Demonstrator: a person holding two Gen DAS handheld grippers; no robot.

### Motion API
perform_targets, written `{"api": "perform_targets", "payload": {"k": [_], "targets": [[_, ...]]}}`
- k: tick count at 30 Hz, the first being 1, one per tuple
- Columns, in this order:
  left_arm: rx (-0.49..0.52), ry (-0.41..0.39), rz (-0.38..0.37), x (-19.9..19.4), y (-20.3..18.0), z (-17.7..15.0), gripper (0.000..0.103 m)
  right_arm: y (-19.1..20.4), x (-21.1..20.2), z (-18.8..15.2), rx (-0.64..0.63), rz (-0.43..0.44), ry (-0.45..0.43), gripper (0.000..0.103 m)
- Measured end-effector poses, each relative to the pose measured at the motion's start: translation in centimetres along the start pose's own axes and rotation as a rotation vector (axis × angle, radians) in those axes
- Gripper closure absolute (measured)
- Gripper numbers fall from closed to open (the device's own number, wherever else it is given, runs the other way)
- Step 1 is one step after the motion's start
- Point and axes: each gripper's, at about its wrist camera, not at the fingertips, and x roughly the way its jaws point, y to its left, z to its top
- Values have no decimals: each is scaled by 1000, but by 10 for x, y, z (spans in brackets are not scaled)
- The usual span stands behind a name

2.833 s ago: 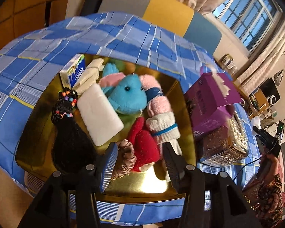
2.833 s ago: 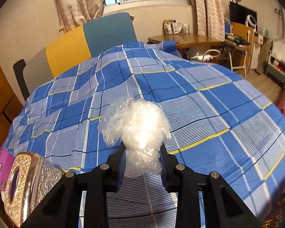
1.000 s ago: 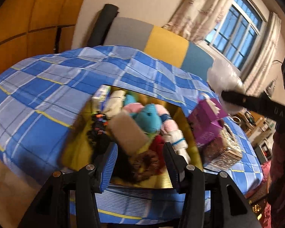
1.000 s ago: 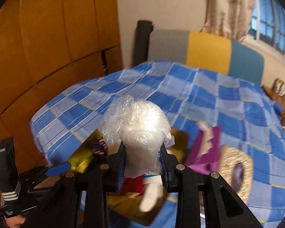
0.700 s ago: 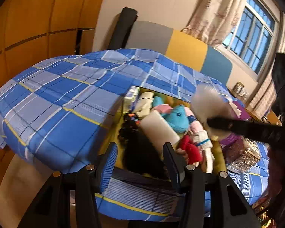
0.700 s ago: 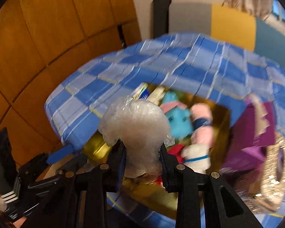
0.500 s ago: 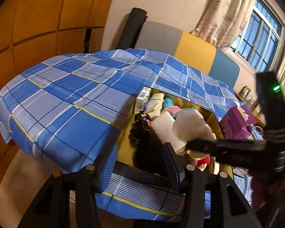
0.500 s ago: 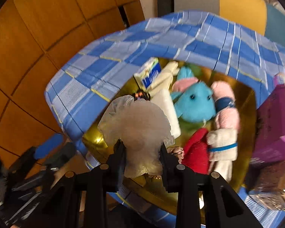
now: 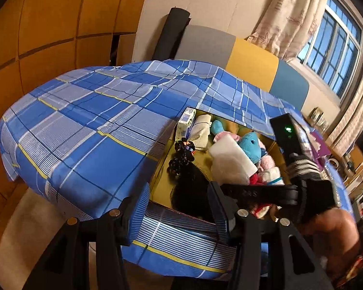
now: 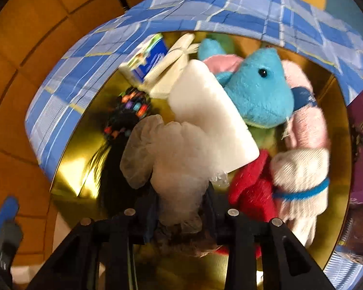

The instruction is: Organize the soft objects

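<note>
Two wrist views cover one gold box [image 10: 67, 181] sunk into a blue plaid cloth [image 9: 89, 130], and no writing in either can be read: the small blue-and-white carton [image 10: 147, 58] at the box's far corner carries print too blurred to make out. Between the fingers of the right gripper [image 10: 181, 207] sits a crumpled clear plastic bag [image 10: 171, 154], its long axis running up the frame from the jaws toward the white foam block [image 10: 210, 111], low over the box's near half; the jaws have just been opening, and whether the pads press on the bag I cannot tell. The block lies slantwise, leaning against a turquoise plush toy [image 10: 259, 89]. Only the right view shows the red plush [image 10: 251, 186], the white knitted sock with a blue band [image 10: 302, 176] and the beaded hair ties [image 10: 130, 106] clearly. Only the left view shows the room: a curtained window [image 9: 331, 46], a grey, yellow and teal headboard [image 9: 251, 65], and the right tool seen side-on with a green light on its handle [image 9: 288, 128]. The left gripper [image 9: 179, 207] stands wide with nothing between its fingers, at the near edge of the box beside a black wig [image 9: 188, 188].
</note>
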Motion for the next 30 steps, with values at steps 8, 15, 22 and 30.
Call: {"api": "perform_targets", "payload": {"k": [8, 15, 22, 30], "targets": [[82, -11, 73, -5, -21, -1, 53, -4, -61, -31, -27, -21, -205, 44], [152, -36, 156, -18, -47, 1, 52, -10, -107, -43, 4, -80, -356, 25], [187, -33, 223, -28, -65, -1, 52, -5, -140, -60, -15, -158, -451, 7], [166, 63, 246, -30, -63, -5, 52, -10, -166, -84, 29, -211, -536, 0]]}}
